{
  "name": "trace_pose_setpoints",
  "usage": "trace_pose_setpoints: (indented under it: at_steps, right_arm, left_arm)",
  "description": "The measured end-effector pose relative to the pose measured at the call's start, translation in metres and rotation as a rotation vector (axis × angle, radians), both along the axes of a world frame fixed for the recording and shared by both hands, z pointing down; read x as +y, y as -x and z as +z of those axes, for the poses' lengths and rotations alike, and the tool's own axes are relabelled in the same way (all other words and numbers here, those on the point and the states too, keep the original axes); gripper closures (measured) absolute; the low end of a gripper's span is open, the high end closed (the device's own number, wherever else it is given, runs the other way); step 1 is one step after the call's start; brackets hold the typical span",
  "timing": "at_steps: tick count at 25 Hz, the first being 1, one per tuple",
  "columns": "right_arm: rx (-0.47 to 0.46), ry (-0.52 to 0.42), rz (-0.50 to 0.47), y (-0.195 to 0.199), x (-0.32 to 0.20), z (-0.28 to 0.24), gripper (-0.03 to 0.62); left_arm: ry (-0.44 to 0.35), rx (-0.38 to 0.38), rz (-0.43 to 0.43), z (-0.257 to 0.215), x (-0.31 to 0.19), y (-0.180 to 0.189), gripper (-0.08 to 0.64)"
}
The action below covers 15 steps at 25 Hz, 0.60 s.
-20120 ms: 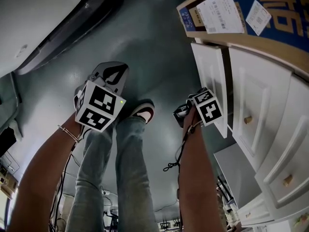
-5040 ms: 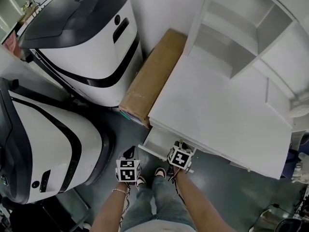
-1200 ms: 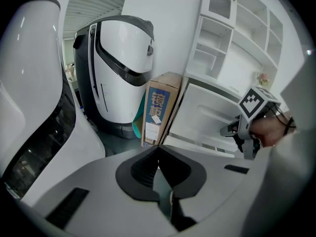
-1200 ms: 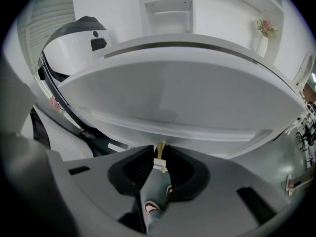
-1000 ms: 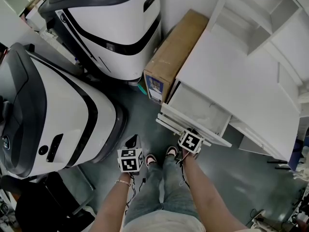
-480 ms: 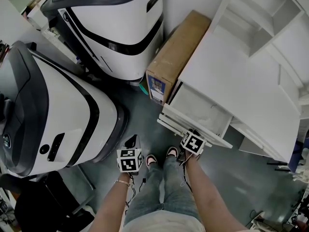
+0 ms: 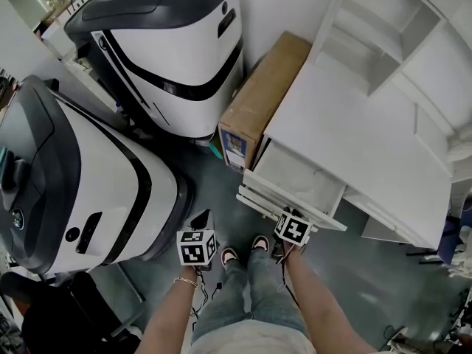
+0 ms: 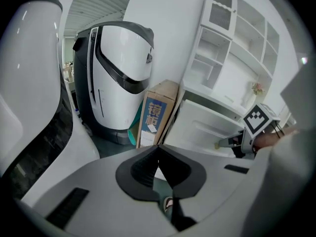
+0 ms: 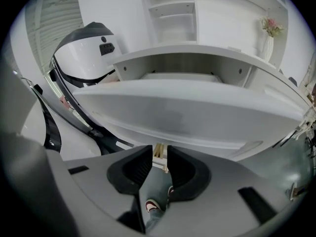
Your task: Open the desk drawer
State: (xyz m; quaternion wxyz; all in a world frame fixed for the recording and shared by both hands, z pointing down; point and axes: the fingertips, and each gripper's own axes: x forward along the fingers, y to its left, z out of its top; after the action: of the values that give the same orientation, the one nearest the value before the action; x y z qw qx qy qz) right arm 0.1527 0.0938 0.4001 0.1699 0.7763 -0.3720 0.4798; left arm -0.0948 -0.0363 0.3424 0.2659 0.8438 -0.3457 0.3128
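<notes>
A: Drawer status?
B: We see the drawer (image 7: 291, 174) pulled out of the white desk (image 7: 361, 146), next to the cardboard box (image 7: 258, 102).
A: Tools?
B: We read the right gripper (image 9: 158, 158) as released: jaws have just been opening, loose around the knob (image 9: 158, 151). Left gripper (image 8: 158, 149) clenched, empty, well clear of the drawer.

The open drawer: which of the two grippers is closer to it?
Right. The right gripper is at the drawer front, the small knob between its jaws, which have just been opening. The left gripper hangs off to the left over the floor, clear of it.
</notes>
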Motion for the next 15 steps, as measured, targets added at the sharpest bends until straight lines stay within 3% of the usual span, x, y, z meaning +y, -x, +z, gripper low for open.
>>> trace_pose_setpoints:
  at_steps: [6,11,15]
  right_arm:
    - [0.031,-0.122,-0.032,-0.009,0.016,-0.063,0.488]
    - [0.078,-0.371,0.031,-0.047,0.026,-0.16,0.488]
    - [0.239,-0.582,0.074,-0.095,0.039,-0.268,0.53]
  left_arm:
    - [-0.053,0.161,0.028,-0.06,-0.004,-0.036,0.545]
    - [-0.156,0.242,0.092,-0.132,-0.026,-0.076,0.545]
    - [-0.264,0.322,0.138,-0.206,-0.047,-0.114,0.545]
